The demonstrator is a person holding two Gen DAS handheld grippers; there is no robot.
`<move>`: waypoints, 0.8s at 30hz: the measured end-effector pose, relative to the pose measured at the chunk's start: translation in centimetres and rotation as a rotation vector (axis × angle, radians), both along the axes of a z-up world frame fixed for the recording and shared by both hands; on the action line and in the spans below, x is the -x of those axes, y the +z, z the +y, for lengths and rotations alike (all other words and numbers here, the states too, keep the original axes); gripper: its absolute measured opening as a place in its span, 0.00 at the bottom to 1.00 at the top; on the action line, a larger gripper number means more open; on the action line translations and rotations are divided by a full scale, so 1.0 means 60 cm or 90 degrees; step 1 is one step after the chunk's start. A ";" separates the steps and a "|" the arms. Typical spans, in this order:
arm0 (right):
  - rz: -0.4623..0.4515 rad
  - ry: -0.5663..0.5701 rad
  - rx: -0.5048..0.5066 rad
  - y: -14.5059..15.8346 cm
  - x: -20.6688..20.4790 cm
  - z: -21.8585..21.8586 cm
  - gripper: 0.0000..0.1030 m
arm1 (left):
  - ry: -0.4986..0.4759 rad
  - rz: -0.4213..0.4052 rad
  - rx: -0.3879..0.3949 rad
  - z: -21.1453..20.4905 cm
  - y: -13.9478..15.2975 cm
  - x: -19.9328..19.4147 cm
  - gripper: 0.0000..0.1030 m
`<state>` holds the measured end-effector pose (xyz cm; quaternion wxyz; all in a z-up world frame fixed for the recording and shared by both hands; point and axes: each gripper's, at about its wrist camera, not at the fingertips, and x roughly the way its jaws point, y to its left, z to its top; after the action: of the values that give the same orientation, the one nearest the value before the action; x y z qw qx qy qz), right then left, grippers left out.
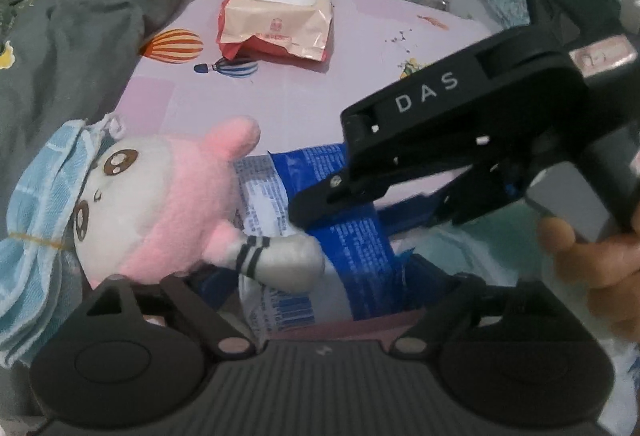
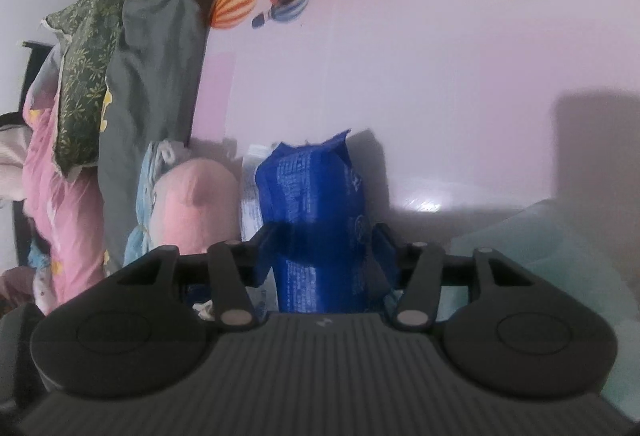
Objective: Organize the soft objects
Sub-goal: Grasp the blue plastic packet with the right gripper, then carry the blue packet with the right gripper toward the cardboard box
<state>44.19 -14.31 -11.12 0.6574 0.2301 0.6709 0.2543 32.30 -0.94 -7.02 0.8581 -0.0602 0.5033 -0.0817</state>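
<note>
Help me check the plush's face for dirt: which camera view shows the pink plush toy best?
The left wrist view: the pink plush toy lies close, with both eyes, an ear and a striped limb visible. The right wrist view shows only its blurred pink back, beside the blue packet that the right tool grips.

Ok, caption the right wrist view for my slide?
Right gripper shut on the blue pack, beside a pink plush toy.

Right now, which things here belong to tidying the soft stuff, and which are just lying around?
Job: blue plastic tissue pack in the right claw; pink-and-white plush toy.
Lying about: orange wet-wipes packet; dark green quilt.
</note>
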 end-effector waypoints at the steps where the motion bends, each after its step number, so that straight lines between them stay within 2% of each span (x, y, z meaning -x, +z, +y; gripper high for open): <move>1: 0.008 -0.003 -0.012 -0.003 -0.001 -0.002 0.51 | 0.005 -0.001 0.007 0.002 0.001 -0.001 0.87; 5: -0.034 -0.010 -0.019 0.012 0.011 -0.005 0.43 | 0.025 -0.004 0.040 0.013 0.013 -0.005 0.85; 10: -0.101 -0.027 -0.034 0.055 0.026 -0.010 0.39 | 0.030 -0.049 0.045 0.013 0.051 0.005 0.82; 19: -0.233 -0.064 -0.077 0.172 0.070 -0.046 0.37 | 0.031 -0.168 0.038 -0.012 0.162 0.050 0.82; 24: -0.291 -0.082 -0.099 0.247 0.109 -0.103 0.37 | 0.004 -0.215 0.045 -0.064 0.229 0.081 0.82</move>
<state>37.62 -20.50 3.67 0.7872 0.2590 0.4672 0.3082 27.44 -4.77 6.73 0.9280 -0.0777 0.3487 -0.1058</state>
